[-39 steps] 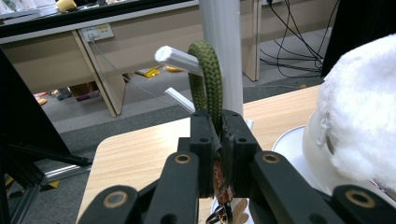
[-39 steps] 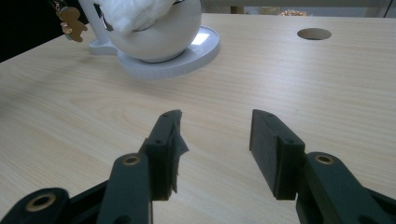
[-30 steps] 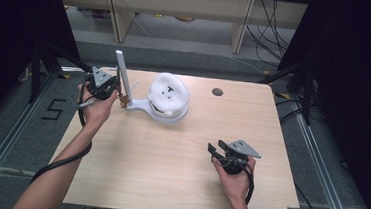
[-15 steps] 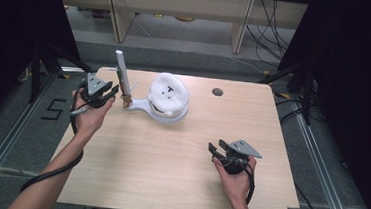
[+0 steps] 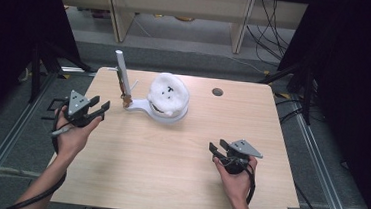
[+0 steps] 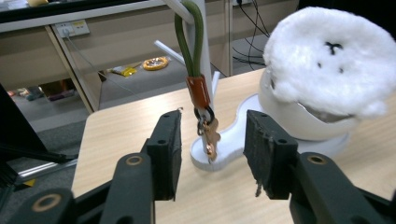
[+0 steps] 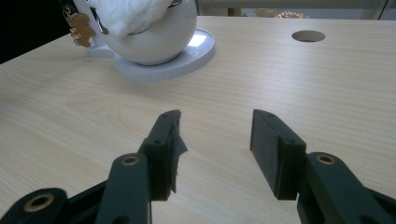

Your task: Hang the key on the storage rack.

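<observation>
Both pairs of jaws stand wide apart and hold nothing. The left gripper [image 5: 93,108] hovers at the table's [image 5: 167,183] left edge, aimed at the white stand [image 5: 140,108] that sits toward the far left part of the table. From a peg on the stand's upright post [image 5: 120,74] hangs a green cord [image 6: 189,42] with a red-brown sleeve and, below it, a small gold keychain charm [image 6: 210,137]. In the left gripper view the charm dangles between the two jaws but farther off, over the stand's base and not yet within their reach.

The step in hand looks like taking the charm or its cord. To do it well, the left gripper should advance level, keep the cord centred in the gap, and close on the sleeve rather than the swinging charm. The fluffy white hat [image 5: 168,93] on the stand's bowl lies just to the right; steer clear of it. The right gripper [image 5: 222,152] rests near the table's near right corner, well away.
</observation>
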